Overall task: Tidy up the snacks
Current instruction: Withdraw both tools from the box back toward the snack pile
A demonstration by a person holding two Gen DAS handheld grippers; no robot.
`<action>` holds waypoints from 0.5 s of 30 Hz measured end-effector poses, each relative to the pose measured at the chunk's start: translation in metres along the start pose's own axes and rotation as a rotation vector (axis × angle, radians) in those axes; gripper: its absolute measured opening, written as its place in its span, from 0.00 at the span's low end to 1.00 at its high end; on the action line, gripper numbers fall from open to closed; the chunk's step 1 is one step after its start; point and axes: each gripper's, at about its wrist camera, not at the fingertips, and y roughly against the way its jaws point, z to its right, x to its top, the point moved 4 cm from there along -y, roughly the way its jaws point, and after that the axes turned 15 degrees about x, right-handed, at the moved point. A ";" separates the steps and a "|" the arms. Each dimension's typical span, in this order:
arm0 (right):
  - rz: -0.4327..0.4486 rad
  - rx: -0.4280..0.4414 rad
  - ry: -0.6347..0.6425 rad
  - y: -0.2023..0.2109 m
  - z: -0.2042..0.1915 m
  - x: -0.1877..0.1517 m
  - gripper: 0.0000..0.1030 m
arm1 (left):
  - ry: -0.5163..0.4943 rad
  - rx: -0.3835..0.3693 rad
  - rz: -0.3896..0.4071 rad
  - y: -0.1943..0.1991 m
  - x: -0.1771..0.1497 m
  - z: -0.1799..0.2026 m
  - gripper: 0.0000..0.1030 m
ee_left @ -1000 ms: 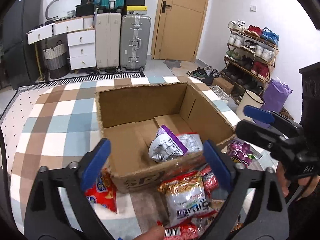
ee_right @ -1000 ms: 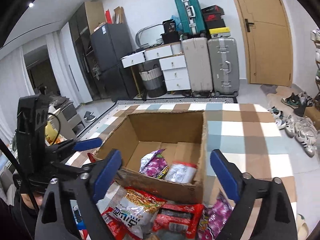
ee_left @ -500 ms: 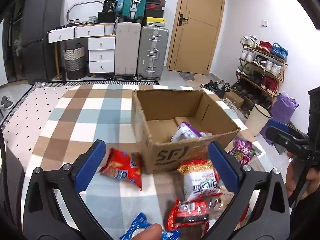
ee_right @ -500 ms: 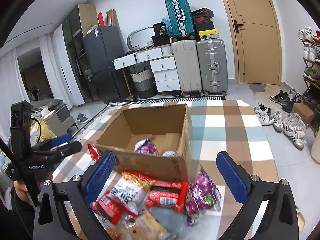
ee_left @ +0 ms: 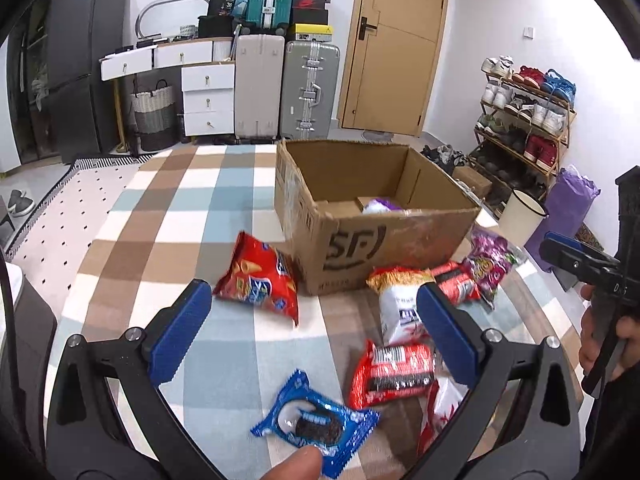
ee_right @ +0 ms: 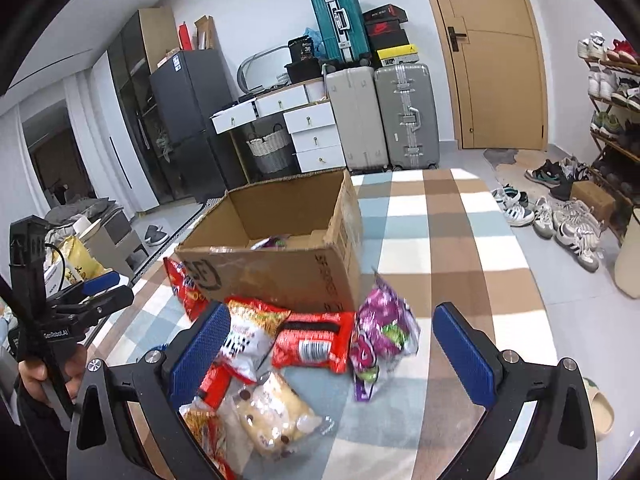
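In the left wrist view, going from the left of the frame, a red chip bag (ee_left: 258,280) lies at centre left on the checked cloth (ee_left: 168,216), just beside the near left corner of the cardboard box (ee_left: 360,248). Below it, at the bottom centre, a blue cookie packet (ee_left: 316,424) lies flat between the blue pads of the left gripper (ee_left: 310,332), whose jaws stand wide apart with nothing pressed between them. To the right of that packet lie a red wrapper (ee_left: 394,372) and a white-and-red noodle bag (ee_left: 400,300), and further right a purple candy bag (ee_left: 488,260) sits against the box's right corner. The box is open at the upper centre, with only a purple-white packet (ee_left: 380,205) visible inside.

In the right wrist view, the right gripper (ee_right: 326,348) is fully released too; its jaws have just been opening, and nothing is clamped between them, though the snack pile shows through the gap: the noodle bag at left, a red packet (ee_right: 314,342) in the middle, the purple bag at right, a pale cookie bag (ee_right: 276,416) lower down.

The step in hand looks like picking the next snack: both tools are empty and aimed down at loose packets in front of the box, so most of the sorting remains. The next move calls for lowering one gripper over a single packet, probably the blue one on the left or the red one on the right, closing on its edge without catching its neighbour, then carrying it over the box's near wall.
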 end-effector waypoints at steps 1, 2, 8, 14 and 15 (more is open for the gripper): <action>-0.007 0.001 -0.003 -0.001 0.002 -0.003 1.00 | -0.004 0.001 -0.002 0.000 -0.002 0.000 0.99; -0.019 -0.003 -0.003 -0.002 0.002 -0.005 1.00 | -0.010 0.006 -0.003 0.001 -0.004 0.001 0.99; -0.092 0.004 0.005 -0.012 -0.001 -0.025 1.00 | -0.011 -0.007 -0.031 -0.001 -0.021 0.002 0.99; -0.183 -0.019 0.057 -0.024 -0.008 -0.044 1.00 | -0.060 -0.020 -0.076 -0.008 -0.041 0.006 0.99; -0.201 -0.020 0.069 -0.026 -0.009 -0.047 1.00 | -0.067 -0.021 -0.088 -0.009 -0.045 0.007 0.99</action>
